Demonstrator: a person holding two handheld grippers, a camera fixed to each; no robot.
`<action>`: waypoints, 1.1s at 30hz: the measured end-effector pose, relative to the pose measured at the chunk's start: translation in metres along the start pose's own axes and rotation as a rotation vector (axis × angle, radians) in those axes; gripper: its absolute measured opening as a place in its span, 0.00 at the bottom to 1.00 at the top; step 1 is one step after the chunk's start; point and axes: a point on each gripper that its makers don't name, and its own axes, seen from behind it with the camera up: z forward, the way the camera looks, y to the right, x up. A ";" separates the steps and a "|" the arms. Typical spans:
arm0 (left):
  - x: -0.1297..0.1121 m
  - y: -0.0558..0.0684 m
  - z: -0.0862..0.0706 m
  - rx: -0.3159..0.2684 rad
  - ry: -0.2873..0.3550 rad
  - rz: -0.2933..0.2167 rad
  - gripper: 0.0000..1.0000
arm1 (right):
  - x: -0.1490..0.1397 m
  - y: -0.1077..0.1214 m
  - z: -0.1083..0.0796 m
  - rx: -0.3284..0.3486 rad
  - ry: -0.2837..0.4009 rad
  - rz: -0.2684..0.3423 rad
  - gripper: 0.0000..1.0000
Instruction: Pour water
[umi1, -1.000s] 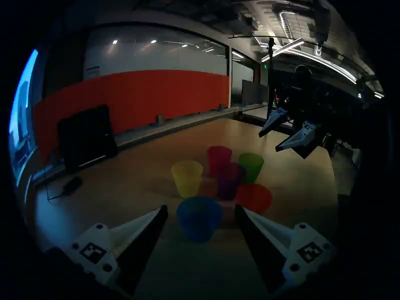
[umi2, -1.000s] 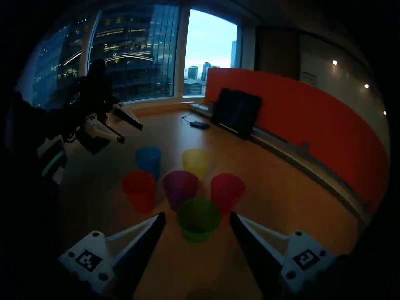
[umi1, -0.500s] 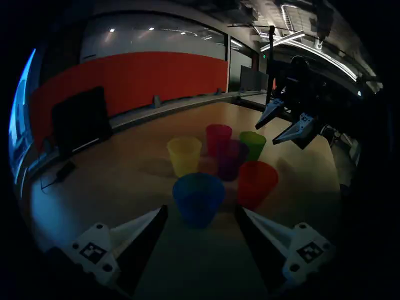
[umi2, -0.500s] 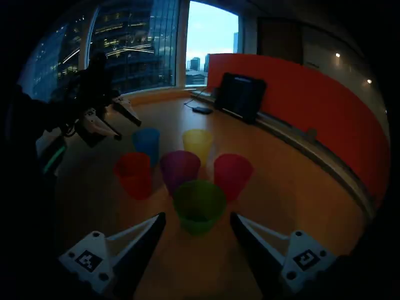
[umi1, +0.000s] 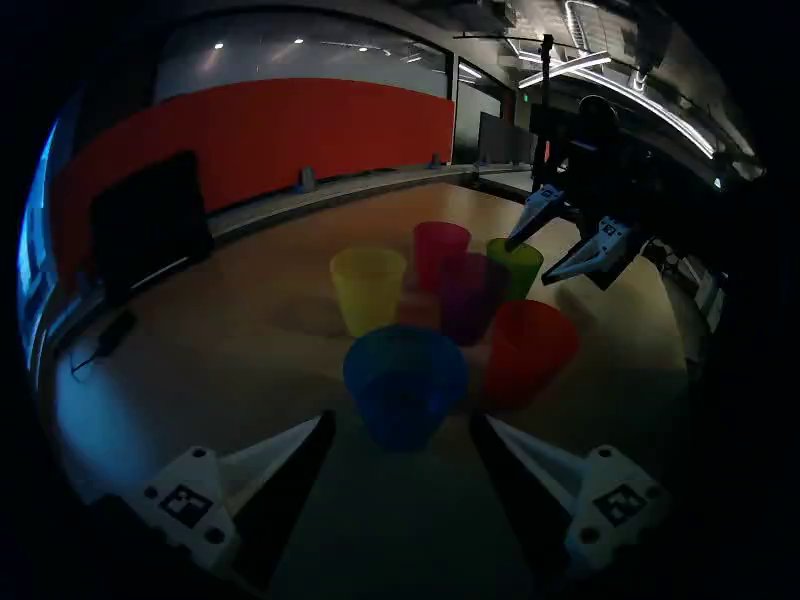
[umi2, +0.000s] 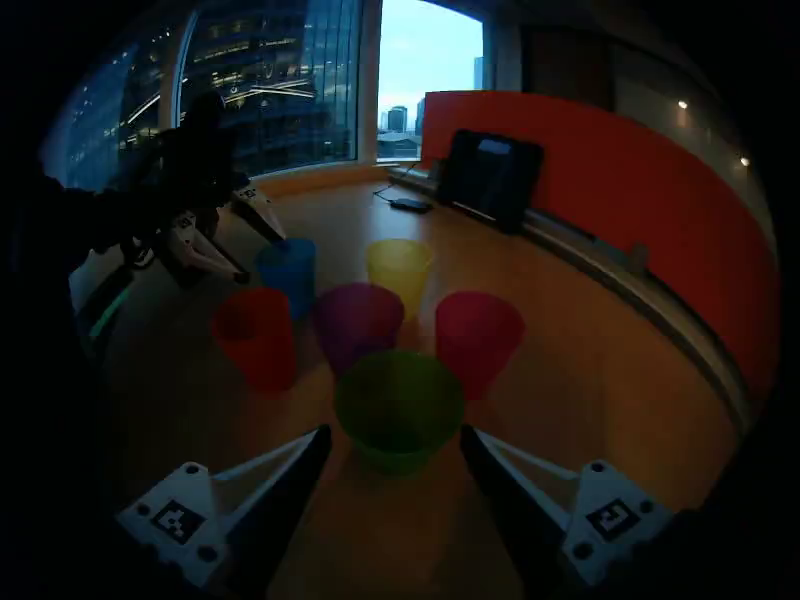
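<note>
Left gripper: held level, low over the wooden table, fingers spread apart, empty. The blue cup stands just ahead of the tips. Right gripper: likewise spread, facing the green cup. Tapered translucent plastic cups cluster around the purple cup

A: What colours did you see?
B: A blue cup, yellow cup, pink cup, purple cup, green cup, red cup.
A: And the rest?
B: Left tool and right tool were white, with black-and-white markers; table tan, wall red.
</note>
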 end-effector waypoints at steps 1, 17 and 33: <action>0.001 0.000 0.002 -0.001 -0.001 0.002 1.00 | 0.001 0.000 0.002 0.002 -0.001 0.000 0.99; 0.016 0.003 0.028 -0.057 -0.021 0.019 1.00 | 0.010 0.002 0.020 0.023 0.005 -0.004 0.99; 0.015 0.006 0.037 -0.056 -0.034 0.062 0.88 | 0.010 0.004 0.021 0.026 0.010 0.001 0.99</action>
